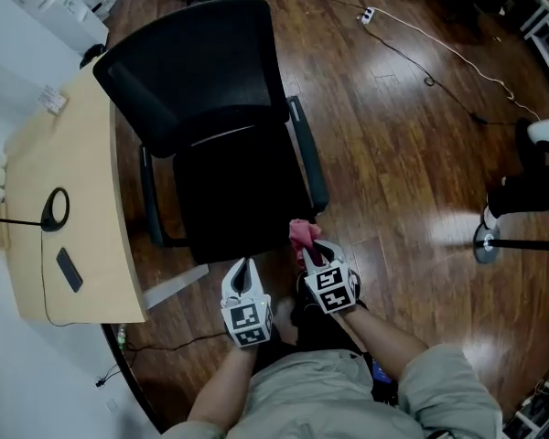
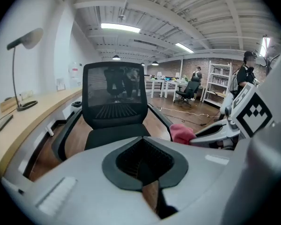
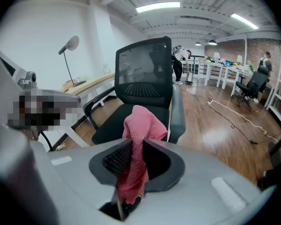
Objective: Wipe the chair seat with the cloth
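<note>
A black office chair stands in front of me, its seat (image 1: 242,199) facing me and its backrest (image 1: 197,67) behind it. My right gripper (image 1: 316,256) hovers just off the seat's front right corner, shut on a pink cloth (image 1: 302,235). In the right gripper view the cloth (image 3: 140,125) bunches up out of the jaws of that gripper (image 3: 136,156), above the seat (image 3: 112,123). My left gripper (image 1: 245,273) hangs at the seat's front edge, its jaws together and empty. The left gripper view shows the seat (image 2: 107,136) beyond this gripper (image 2: 143,149), with the cloth (image 2: 180,133) to the right.
A light wooden desk (image 1: 64,154) runs along the left, close to the chair, with a lamp base (image 1: 55,208) and a dark flat device (image 1: 69,270) on it. A cable and power strip (image 1: 368,14) lie on the wood floor. A person's feet (image 1: 531,181) and a stand base (image 1: 485,242) are at the right.
</note>
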A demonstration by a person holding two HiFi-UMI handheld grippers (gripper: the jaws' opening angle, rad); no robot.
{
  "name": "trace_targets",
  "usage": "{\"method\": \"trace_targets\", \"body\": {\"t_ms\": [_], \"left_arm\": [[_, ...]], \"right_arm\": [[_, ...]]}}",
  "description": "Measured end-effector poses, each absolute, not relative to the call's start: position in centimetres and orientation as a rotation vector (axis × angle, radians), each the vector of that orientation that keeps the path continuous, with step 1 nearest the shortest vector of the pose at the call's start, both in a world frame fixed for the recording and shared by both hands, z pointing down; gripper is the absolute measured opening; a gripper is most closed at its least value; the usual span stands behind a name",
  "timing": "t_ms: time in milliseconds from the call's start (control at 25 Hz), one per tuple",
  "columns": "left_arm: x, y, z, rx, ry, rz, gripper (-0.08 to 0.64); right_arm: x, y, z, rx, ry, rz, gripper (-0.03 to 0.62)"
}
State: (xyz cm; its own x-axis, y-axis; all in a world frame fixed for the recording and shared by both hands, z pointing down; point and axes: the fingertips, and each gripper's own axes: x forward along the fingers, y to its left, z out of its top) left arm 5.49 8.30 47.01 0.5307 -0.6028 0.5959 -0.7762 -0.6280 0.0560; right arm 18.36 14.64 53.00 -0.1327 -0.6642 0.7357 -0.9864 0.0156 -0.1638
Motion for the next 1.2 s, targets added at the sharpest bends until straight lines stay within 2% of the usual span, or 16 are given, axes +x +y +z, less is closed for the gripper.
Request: {"method": "trace_targets", "body": {"t_ms": [280, 680, 960, 1200], "left_arm": [[-3.5, 8.5, 42.3, 2.380, -1.302, 0.704, 0.005], [-23.6, 6.1, 37.5, 2.259, -1.555, 0.620, 0.005], [-35.5, 4.0, 35.9, 2.164, -1.710, 0.551, 0.005], [-43.7, 3.8, 35.8, 2.086, -1.792, 0.554, 0.005]], "right_arm": [[9.5, 11.3, 45.4, 1.540, -2.040, 0.750, 0.067], [-13.5, 5.9, 39.1, 1.210, -2.294, 0.551, 0.067], [-26.2, 2.2, 37.7, 1.057, -2.353, 0.468, 0.069], [-33.9, -1.3, 39.1, 1.006, -2.350, 0.490, 0.069]]}}
